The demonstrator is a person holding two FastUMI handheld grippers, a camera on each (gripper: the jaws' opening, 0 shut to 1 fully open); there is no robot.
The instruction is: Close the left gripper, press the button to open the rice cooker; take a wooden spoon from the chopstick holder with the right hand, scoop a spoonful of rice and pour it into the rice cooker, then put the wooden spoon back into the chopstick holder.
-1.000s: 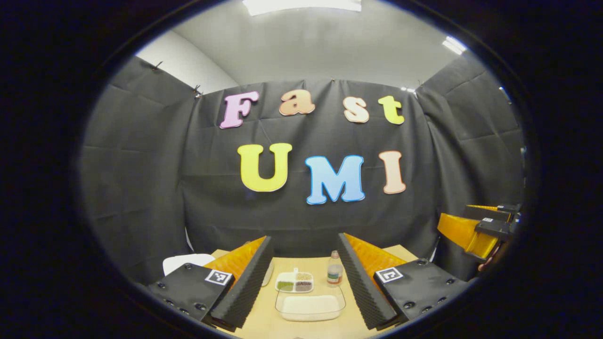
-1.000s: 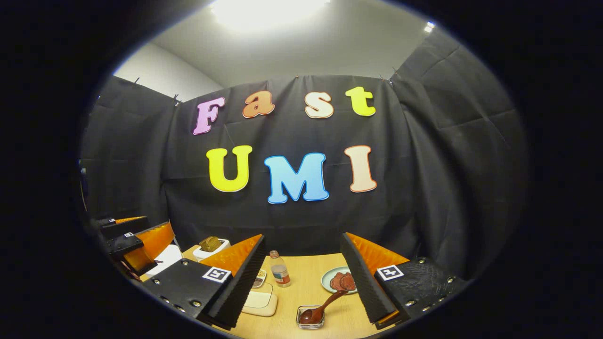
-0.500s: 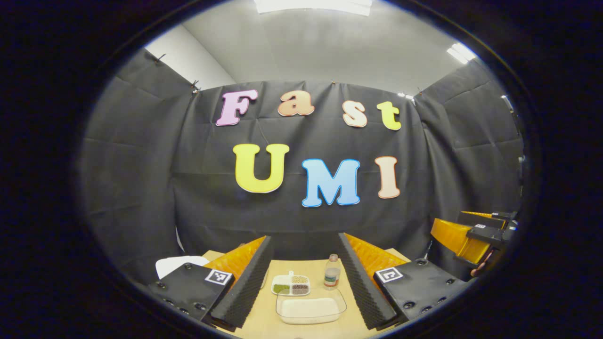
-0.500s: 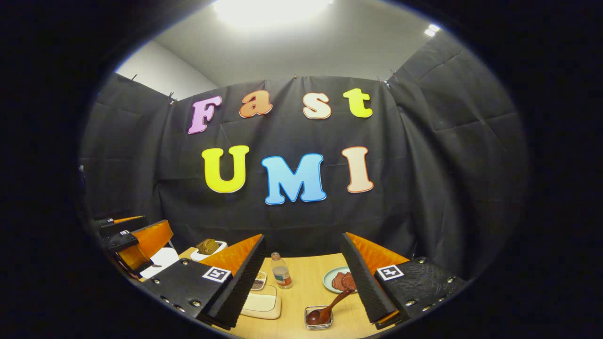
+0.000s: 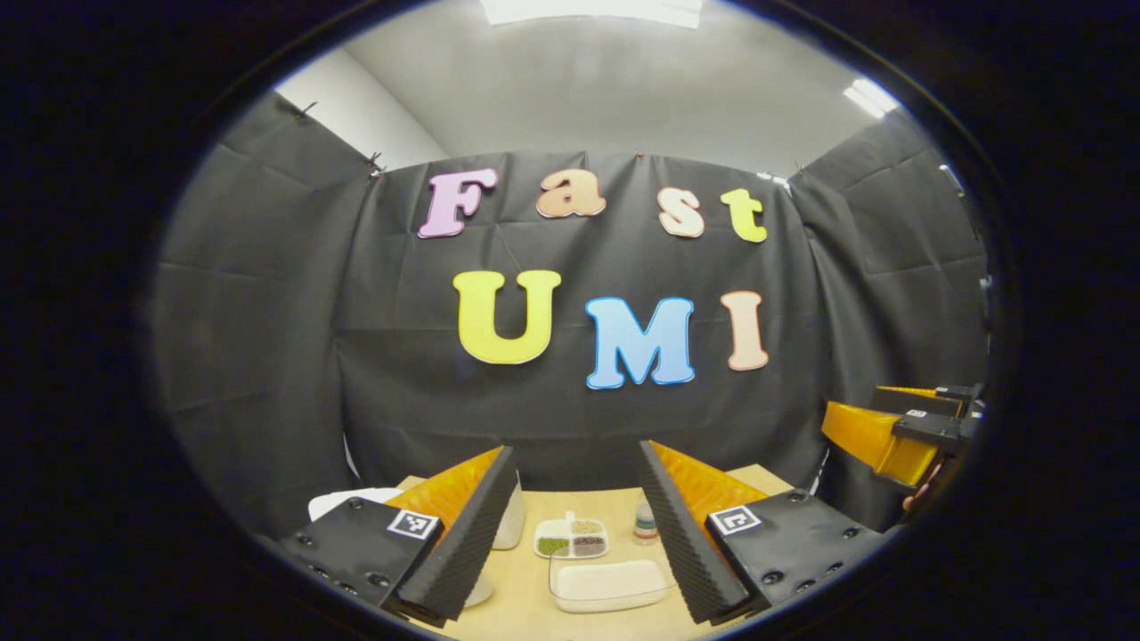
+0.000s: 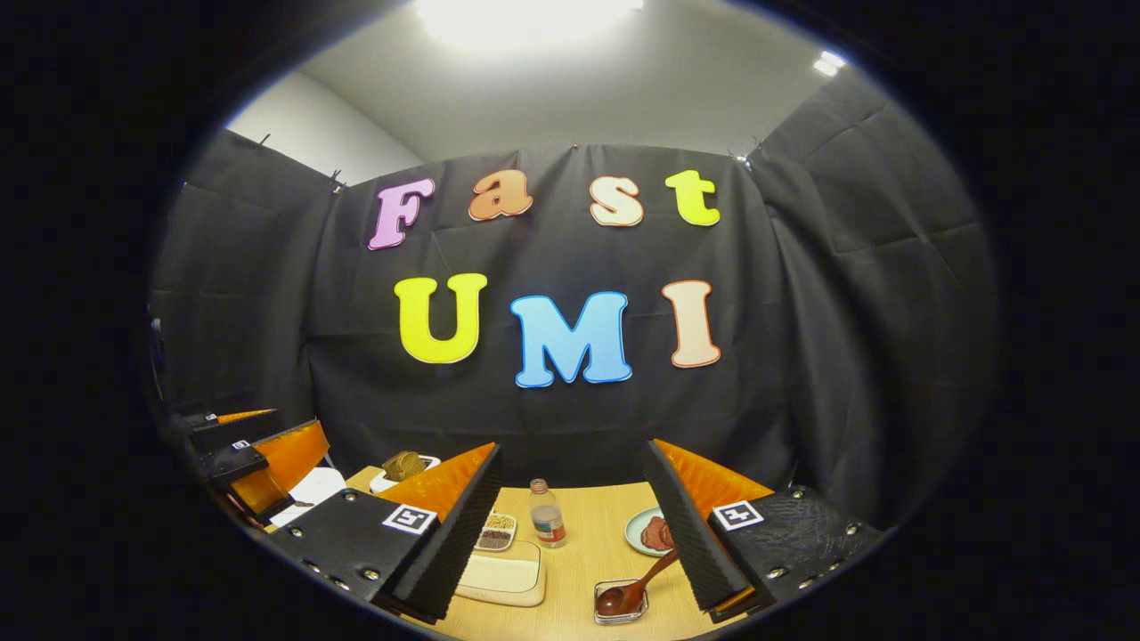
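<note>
My left gripper [image 5: 576, 463] hangs open above the wooden table. Between its fingers lies a clear tray of white rice [image 5: 608, 583]. A white rounded body, apparently the rice cooker [image 5: 509, 525], is mostly hidden behind its left finger. My right gripper [image 6: 572, 452] is also open and holds nothing. Below it a dark wooden spoon [image 6: 634, 586] leans in a small clear holder [image 6: 621, 604], close to the right finger. The rice tray [image 6: 499, 572] sits left of the holder. The left gripper [image 6: 254, 454] hovers over the white cooker [image 6: 310, 488] in the right gripper view.
A four-part dish of grains [image 5: 573, 539] and a small bottle [image 5: 645, 523] stand behind the rice tray. A plate with red slices [image 6: 655, 532] lies at the right, and a white appliance holding something brown [image 6: 401, 465] at the back left. The other gripper [image 5: 899, 436] floats at the far right.
Both views have swung slightly left, so the tray, bottle and spoon sit further right in frame. More of the white cooker shows beside the left finger. Both grippers stay open.
</note>
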